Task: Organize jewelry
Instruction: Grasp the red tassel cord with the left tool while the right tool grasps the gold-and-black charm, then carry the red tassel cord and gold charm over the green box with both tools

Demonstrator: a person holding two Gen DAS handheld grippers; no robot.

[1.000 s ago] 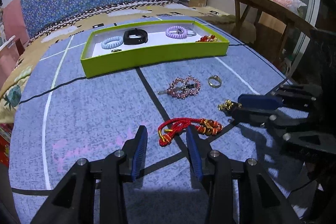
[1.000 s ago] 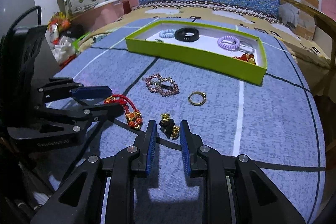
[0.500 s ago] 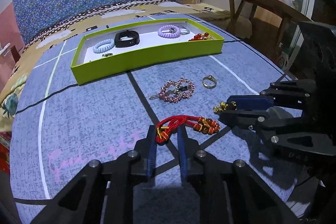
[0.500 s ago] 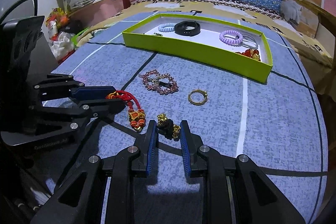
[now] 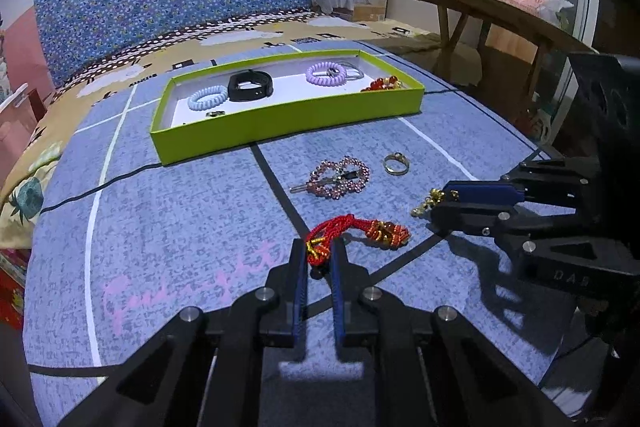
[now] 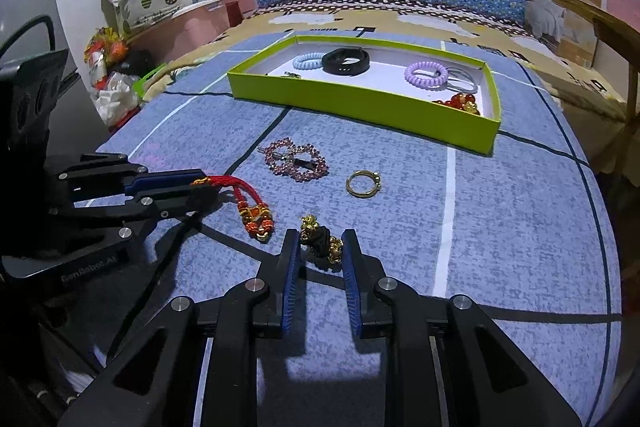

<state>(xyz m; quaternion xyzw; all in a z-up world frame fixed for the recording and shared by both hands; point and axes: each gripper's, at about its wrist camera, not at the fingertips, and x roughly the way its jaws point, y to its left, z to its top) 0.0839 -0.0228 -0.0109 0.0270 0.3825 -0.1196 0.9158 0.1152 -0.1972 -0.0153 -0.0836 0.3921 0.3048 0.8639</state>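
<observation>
Red cord bracelet [image 5: 352,233] between left hand-held gripper [image 5: 318,253] pads.

Right gripper [image 6: 320,247] brackets a black-and-gold charm [image 6: 322,241] on the blue cloth [image 6: 520,227]; left gripper [image 6: 200,187] pinches a red cord [image 6: 236,187]. Ring [image 6: 363,183] and beaded clip [image 6: 296,161] lie before the green tray [image 6: 360,99].

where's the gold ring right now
The gold ring lies loose on the blue mat, just right of the pink beaded hair clip and in front of the green tray.
</observation>
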